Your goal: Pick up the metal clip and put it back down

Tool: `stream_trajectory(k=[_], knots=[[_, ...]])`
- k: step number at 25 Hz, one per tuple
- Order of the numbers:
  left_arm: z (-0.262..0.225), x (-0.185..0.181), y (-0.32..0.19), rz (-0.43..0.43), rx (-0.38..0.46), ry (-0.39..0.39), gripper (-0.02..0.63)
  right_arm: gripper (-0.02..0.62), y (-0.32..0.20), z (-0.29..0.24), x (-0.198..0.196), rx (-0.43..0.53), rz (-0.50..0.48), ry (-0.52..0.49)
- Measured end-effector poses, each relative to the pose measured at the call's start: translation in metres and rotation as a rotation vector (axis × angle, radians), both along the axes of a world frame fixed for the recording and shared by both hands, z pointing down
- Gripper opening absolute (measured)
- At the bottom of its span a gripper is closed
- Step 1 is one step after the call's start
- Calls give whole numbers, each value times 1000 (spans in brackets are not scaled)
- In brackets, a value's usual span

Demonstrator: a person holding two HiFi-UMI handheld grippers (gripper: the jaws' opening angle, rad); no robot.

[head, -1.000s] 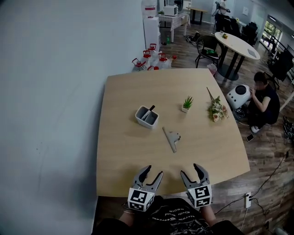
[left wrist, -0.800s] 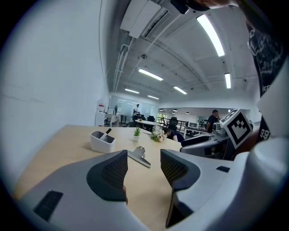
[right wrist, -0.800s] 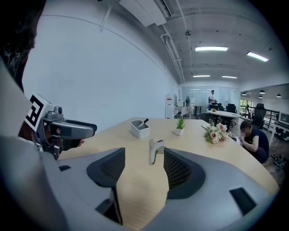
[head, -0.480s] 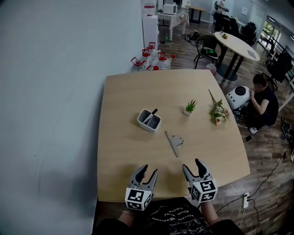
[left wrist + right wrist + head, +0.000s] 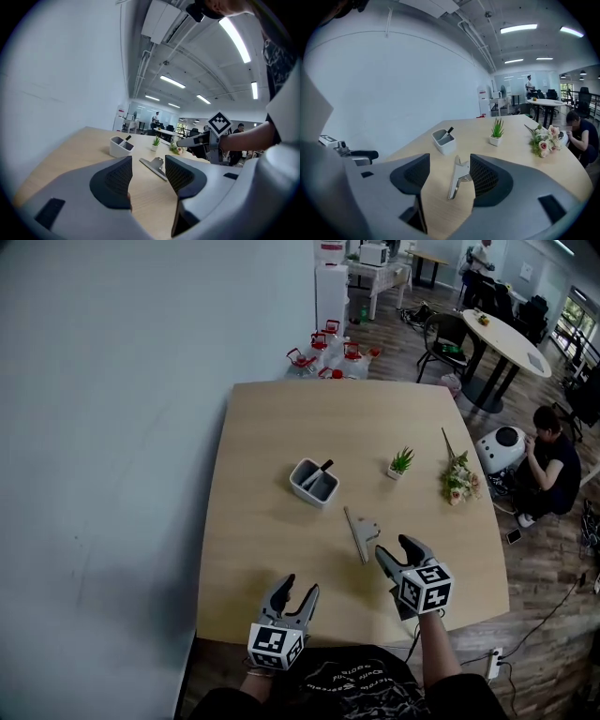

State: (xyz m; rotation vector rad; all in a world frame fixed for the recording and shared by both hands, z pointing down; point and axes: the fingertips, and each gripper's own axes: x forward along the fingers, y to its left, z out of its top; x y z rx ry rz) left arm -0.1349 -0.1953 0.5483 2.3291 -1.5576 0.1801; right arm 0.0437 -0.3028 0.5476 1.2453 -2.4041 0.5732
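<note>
- A grey holder (image 5: 315, 482) stands mid-desk (image 5: 253, 559); a dark pen (image 5: 322, 467) leans inside it.
- A small white pot (image 5: 396, 472) to the holder's right holds a green plant (image 5: 403, 459).
- A bunch of flowers (image 5: 458, 480) lies near the desk's right edge.
- The metal clip (image 5: 361, 534) lies flat on the desk, between the holder and the right gripper (image 5: 394, 549).
- The right gripper reaches over the desk, tilted downward; its fingers (image 5: 490, 176) stand apart, the clip between them, not gripped.
- The left gripper (image 5: 298, 589) hovers at the near edge; its fingers (image 5: 112, 180) stand apart, having just been closing slightly, with bare desk between them.

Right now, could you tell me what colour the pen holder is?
The pen holder is white; the right gripper view shows it best.
</note>
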Motion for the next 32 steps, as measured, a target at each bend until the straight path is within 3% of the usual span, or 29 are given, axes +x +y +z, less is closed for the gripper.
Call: stream_trajectory(k=[11,22,27,32], knots=[[12,-20,19,-131,-66,-37,216,281,-54,55,-30,-120,-150,83],[16,-34,24,-220,-96,-63,216,258,-94,119,-24,-332,-89,44],[17,-33,22,-229,-104,-62,216,98,-95,129,-20,-415,-38,-42],[15,-31,17,-234,-96,-52,216,66,-97,126,-22,-459,-7,-142]])
